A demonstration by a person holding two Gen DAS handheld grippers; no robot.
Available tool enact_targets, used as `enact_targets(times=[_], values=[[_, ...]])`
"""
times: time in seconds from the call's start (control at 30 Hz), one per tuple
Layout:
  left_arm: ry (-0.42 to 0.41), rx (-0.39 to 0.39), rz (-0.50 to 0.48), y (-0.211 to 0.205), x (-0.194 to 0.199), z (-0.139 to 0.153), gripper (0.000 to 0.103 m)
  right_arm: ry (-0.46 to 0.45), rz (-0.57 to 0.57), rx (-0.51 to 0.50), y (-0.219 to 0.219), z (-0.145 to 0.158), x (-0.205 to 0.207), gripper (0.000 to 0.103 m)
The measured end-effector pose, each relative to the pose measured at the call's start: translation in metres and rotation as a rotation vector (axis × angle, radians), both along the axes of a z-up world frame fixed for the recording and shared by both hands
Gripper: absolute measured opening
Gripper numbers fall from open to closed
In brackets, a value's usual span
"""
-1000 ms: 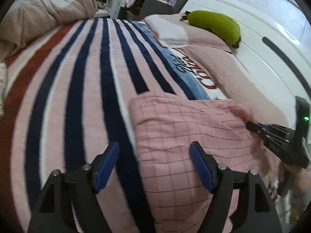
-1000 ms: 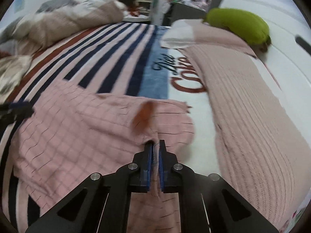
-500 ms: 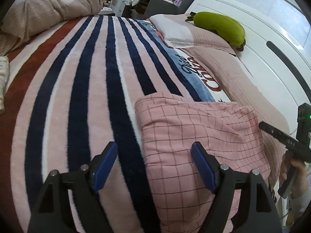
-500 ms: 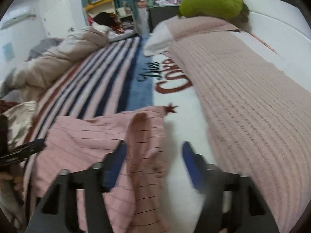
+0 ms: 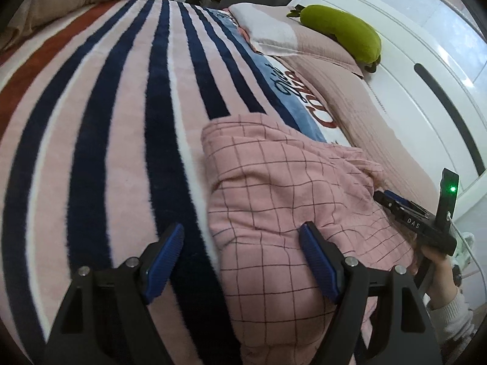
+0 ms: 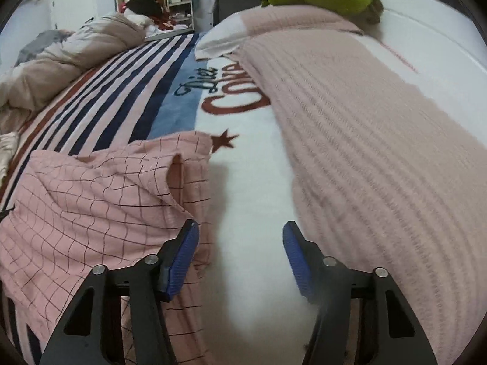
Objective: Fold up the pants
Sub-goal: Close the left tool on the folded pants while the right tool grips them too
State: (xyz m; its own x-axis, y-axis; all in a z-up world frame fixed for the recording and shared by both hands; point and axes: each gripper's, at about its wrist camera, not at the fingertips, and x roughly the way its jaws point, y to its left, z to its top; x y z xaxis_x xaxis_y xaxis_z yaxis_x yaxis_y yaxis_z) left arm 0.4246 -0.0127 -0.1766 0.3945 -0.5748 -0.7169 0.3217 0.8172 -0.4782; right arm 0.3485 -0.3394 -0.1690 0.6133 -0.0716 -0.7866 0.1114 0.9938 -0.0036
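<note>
The pink checked pants (image 5: 289, 188) lie folded in a loose rectangle on the striped blanket. My left gripper (image 5: 240, 237) hovers open over their near left edge, that edge lying between the blue pads untouched. In the right wrist view the pants (image 6: 91, 188) fill the left side, with a raised fold near their right edge. My right gripper (image 6: 240, 228) is open, its jaws closing, with only white blanket between them; the left pad stands at the pants' right edge. The left wrist view shows the right gripper (image 5: 392, 202) at the pants' right side, held by a hand (image 5: 438, 270).
A striped plush blanket (image 5: 121, 121) covers the bed. A pink knit cover (image 6: 380, 152) runs along the right, with a green plush pillow (image 5: 344, 35) and a white pillow (image 5: 268, 33) at the far end. A white headboard (image 5: 426, 91) stands beyond. A crumpled duvet (image 6: 76, 51) lies far left.
My right gripper opened off the pants' hem, dropped it and slid right over the white blanket. The cloth settled into a raised fold. My left gripper stayed open and barely shifted.
</note>
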Motion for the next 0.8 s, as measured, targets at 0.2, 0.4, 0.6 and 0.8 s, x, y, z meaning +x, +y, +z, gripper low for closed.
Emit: enact_targets(times=[0.2,0.4,0.6,0.8], values=[[0.009,-0.031,0.005,0.016,0.006,0.002,0.075,-0.023,0.113,0.299,-0.007,0.015,-0.011,0.072],[0.090,-0.192,-0.067,0.019,0.009,-0.004,0.076,0.099,0.202,0.380,0.004,-0.009,-0.008,0.081],[0.107,-0.199,-0.138,-0.020,-0.004,-0.010,0.076,0.126,0.255,0.398,0.013,-0.024,-0.017,0.081],[0.024,-0.061,-0.161,-0.048,-0.018,-0.005,0.052,0.113,0.327,0.381,0.031,-0.025,-0.019,0.030]])
